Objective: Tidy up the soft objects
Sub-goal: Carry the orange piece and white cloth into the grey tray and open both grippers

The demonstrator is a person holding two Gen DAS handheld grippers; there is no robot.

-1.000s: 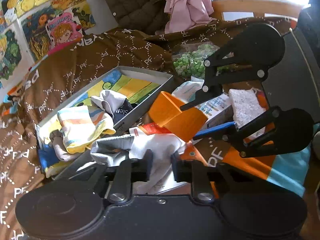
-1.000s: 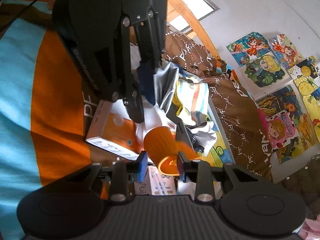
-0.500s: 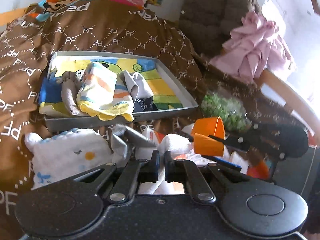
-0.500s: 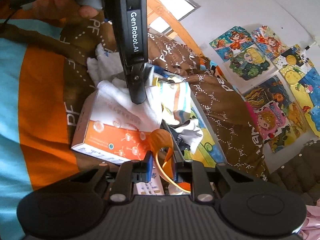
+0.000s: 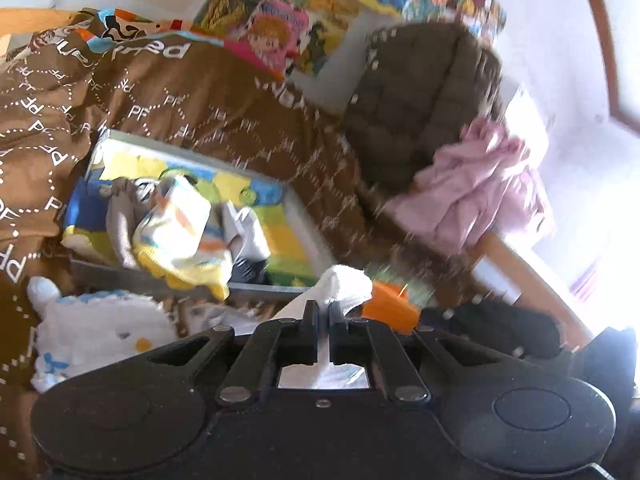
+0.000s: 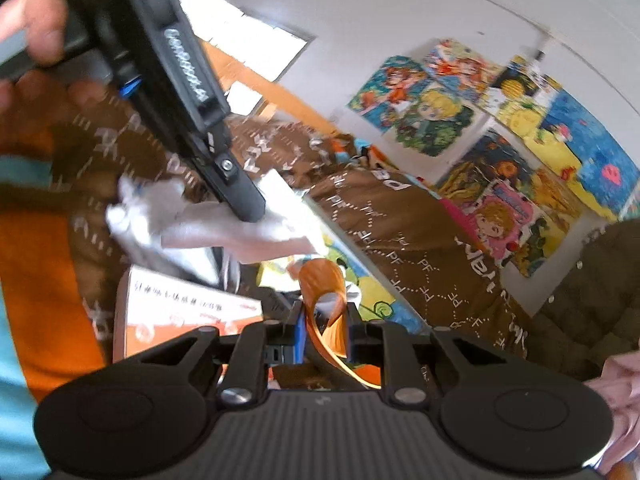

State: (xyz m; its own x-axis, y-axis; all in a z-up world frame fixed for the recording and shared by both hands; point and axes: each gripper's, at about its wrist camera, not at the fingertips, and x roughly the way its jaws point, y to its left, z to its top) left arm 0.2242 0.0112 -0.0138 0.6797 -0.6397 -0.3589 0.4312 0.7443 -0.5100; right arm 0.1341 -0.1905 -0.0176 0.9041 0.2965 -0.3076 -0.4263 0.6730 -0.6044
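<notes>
My left gripper (image 5: 323, 312) is shut on a white cloth (image 5: 344, 286) and holds it lifted near the front edge of the grey box (image 5: 308, 216). The box holds a striped yellow-edged cloth (image 5: 184, 236) and grey and dark socks. In the right wrist view the left gripper (image 6: 244, 204) shows with the white cloth (image 6: 224, 232) hanging from its tip. My right gripper (image 6: 322, 316) is shut on the rim of an orange cup (image 6: 326, 292), which also shows in the left wrist view (image 5: 390, 306).
A white plush toy (image 5: 96, 332) lies left of the box on the brown blanket (image 5: 200, 108). An orange and white carton (image 6: 180, 316) lies under the cloth. A brown jacket (image 5: 424, 104) and a pink garment (image 5: 476, 196) hang behind. Posters cover the wall.
My left gripper has closed on the white cloth and lifted it off the carton toward the box. My right gripper has raised the orange cup.
</notes>
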